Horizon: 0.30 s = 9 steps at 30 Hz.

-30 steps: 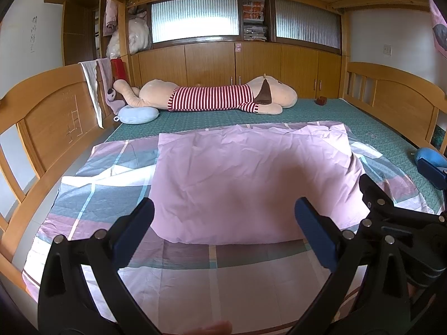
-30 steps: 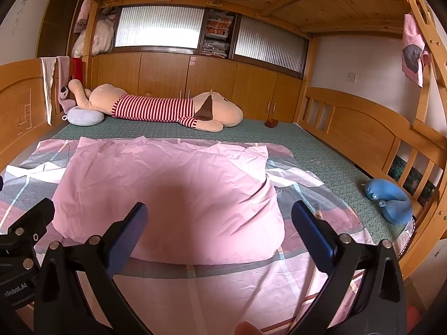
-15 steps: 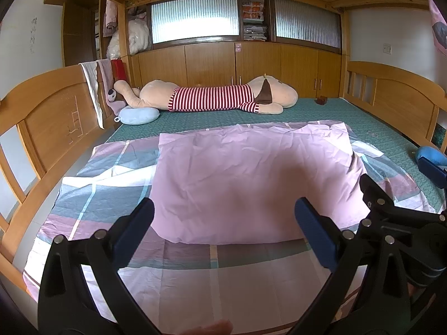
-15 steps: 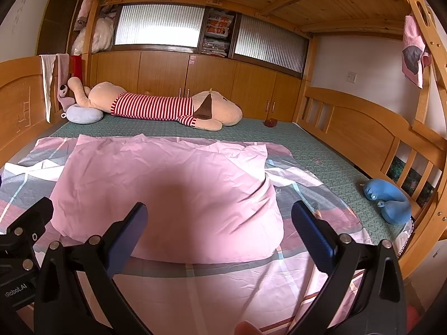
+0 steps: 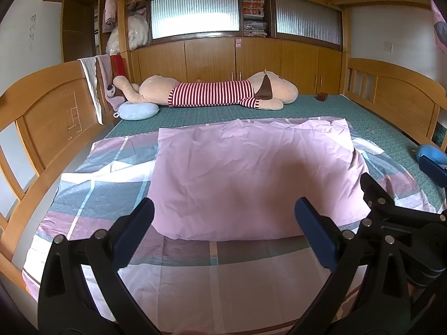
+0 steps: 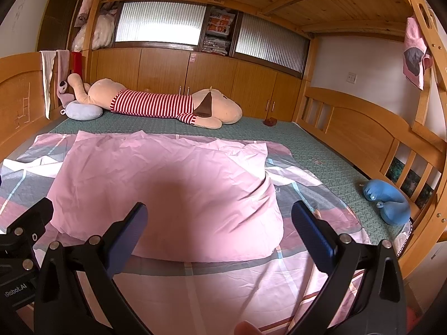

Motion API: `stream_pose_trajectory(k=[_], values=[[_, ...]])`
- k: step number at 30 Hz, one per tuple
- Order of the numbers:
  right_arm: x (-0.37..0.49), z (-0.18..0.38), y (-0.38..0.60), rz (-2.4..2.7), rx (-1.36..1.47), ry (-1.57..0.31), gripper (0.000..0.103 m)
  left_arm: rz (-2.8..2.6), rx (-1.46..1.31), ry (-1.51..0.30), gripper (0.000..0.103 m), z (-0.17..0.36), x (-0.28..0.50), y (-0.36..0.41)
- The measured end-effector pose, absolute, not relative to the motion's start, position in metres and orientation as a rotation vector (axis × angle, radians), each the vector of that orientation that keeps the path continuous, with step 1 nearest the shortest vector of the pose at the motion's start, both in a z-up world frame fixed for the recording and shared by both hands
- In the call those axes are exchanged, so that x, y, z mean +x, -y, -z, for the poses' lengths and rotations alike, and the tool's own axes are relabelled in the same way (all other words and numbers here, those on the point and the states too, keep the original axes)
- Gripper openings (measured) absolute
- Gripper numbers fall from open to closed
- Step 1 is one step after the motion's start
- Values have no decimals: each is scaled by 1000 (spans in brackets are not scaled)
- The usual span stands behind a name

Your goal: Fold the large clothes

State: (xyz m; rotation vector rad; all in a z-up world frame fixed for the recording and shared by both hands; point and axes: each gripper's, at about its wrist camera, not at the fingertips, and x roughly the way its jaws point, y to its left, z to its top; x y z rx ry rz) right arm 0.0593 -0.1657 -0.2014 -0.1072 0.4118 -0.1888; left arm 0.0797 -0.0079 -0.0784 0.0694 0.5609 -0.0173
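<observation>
across the left wrist view, a pink folded cloth point(image 5: 251, 178) lies flat on a checked pink-and-grey sheet point(image 5: 106, 184), which is spread over a green mattress point(image 5: 335, 109) in a wooden bed frame point(image 5: 47, 117). the left gripper point(image 5: 223, 223) hangs above the sheet's near part with its blue-tipped fingers point(image 5: 134, 229) spread wide and grasping nothing; the cloth's near edge shows between them. part of the right gripper point(image 5: 396, 223) shows at the right edge. a big plush dog in a red-striped shirt point(image 5: 218, 93) lies along the far side, a pale blue cushion point(image 5: 138, 110) touching its head end.

over on the right wrist view, the same pink folded cloth point(image 6: 167, 184) sits on the sheet point(image 6: 301, 184), its right edge puffed up. the right gripper point(image 6: 218, 226) is released too, fingers point(image 6: 313, 231) far apart and empty above the sheet. a blue neck pillow point(image 6: 388, 201) rests on the mattress point(image 6: 321, 153) near the right rail, well apart from the cloth. the plush dog point(image 6: 156, 103) lies at the far end.
</observation>
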Motion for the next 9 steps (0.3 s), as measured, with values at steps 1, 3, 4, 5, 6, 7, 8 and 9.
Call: stream_pose_trajectory(k=[1, 3, 4, 5, 6, 7, 8, 9], values=[[60, 202, 166, 185, -110, -410, 102, 14, 76, -558, 101, 80, 80, 8], [66, 206, 170, 162, -105, -412, 102, 20, 88, -564, 101, 83, 83, 7], [71, 208, 176, 151, -95, -416, 102, 20, 90, -576, 101, 86, 87, 5], [77, 210, 186, 161, -85, -412, 102, 14, 85, -590, 101, 89, 91, 2], [87, 214, 204, 216, -74, -392, 102, 2, 62, -606, 101, 92, 96, -8], [100, 219, 228, 304, -68, -371, 102, -4, 44, -610, 101, 94, 99, -16], [115, 227, 253, 405, -65, -371, 102, -16, 29, -613, 101, 96, 102, -23], [128, 233, 274, 486, -57, -400, 102, -46, 11, -623, 101, 99, 106, -35]])
